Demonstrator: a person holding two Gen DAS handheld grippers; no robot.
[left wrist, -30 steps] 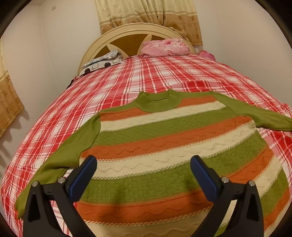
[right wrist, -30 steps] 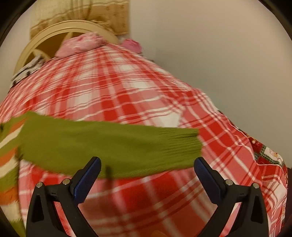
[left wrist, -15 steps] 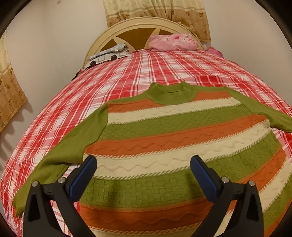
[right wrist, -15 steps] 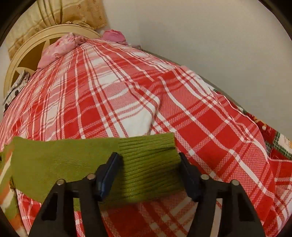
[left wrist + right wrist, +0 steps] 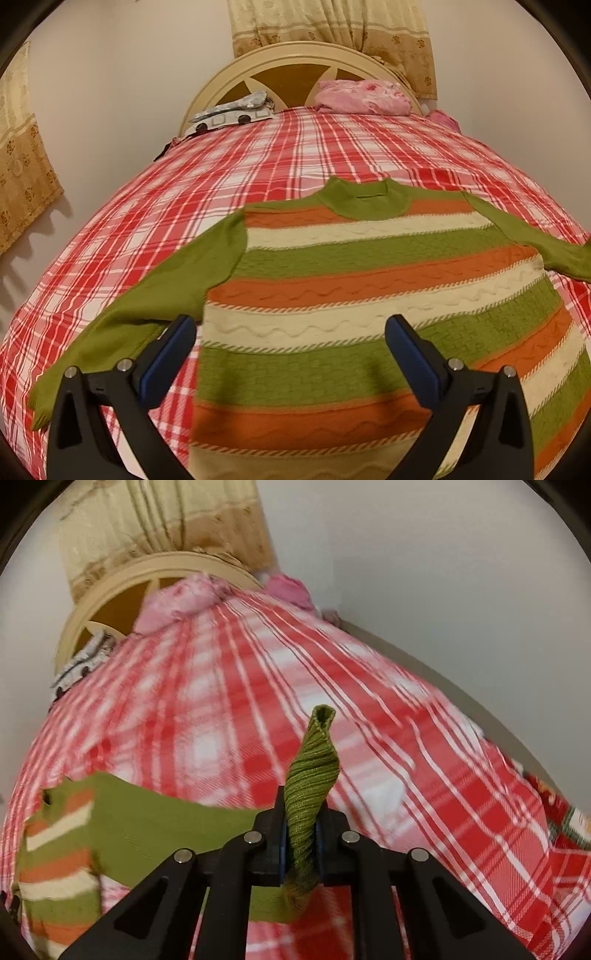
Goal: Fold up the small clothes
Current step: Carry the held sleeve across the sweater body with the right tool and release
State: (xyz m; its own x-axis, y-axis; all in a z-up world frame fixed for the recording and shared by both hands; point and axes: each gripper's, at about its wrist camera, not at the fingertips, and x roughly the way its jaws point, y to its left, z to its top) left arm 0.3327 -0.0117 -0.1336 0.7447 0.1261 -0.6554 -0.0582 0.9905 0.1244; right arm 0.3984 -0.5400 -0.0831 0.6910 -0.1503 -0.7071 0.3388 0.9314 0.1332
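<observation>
- My right gripper [image 5: 300,843] has just closed, pinching the sweater's [image 5: 369,295] green cuff [image 5: 312,775].
- My left gripper [image 5: 290,347] stands wide, empty, above the hem.
- Sweater lies flat on the bed [image 5: 258,166].

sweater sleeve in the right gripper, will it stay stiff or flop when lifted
Likely floppy: the sleeve bunches and twists where the right gripper, whose fingers have just been closing, is clamped on its cuff. Probably not slippery: its ribbed knit should grip. The sweater will likely trail behind in folds.
</observation>
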